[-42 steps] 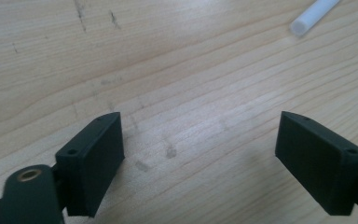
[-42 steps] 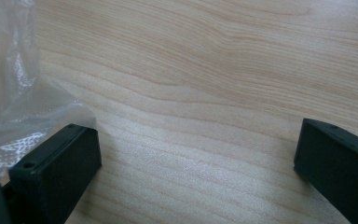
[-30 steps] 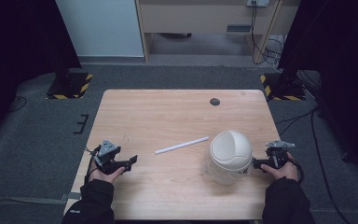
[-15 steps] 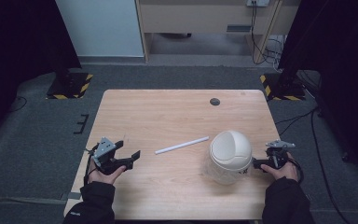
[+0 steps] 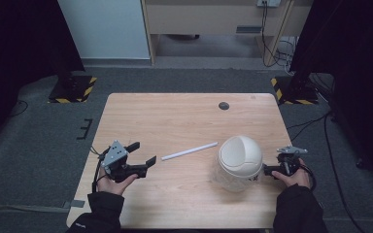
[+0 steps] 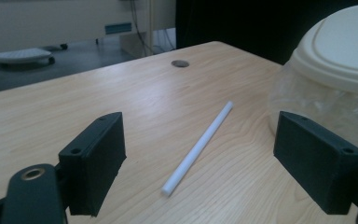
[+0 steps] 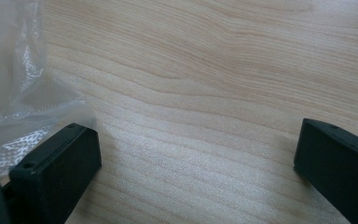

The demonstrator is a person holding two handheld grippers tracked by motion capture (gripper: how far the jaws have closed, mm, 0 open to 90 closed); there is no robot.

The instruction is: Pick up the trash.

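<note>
Lying flat on the light wooden table (image 5: 184,121), the thin white plastic stick (image 5: 189,151) has its long axis on a diagonal: its near end points toward the left gripper (image 5: 143,154), and its far end goes up toward the right, in the direction of the cream domed lid (image 5: 240,155). It is straight, plain and round like a straw, and it rests between the two grippers, nearer to the middle of the table. The left gripper has its jaws wide apart and aimed at the stick, not touching it. The lid sits on a clear crinkled plastic container (image 6: 317,107), whose contents I cannot make out. The right gripper (image 7: 196,172) is also spread open, one jaw just beside the clear plastic. A small dark round disc (image 5: 224,105) lies near the far edge.
</note>
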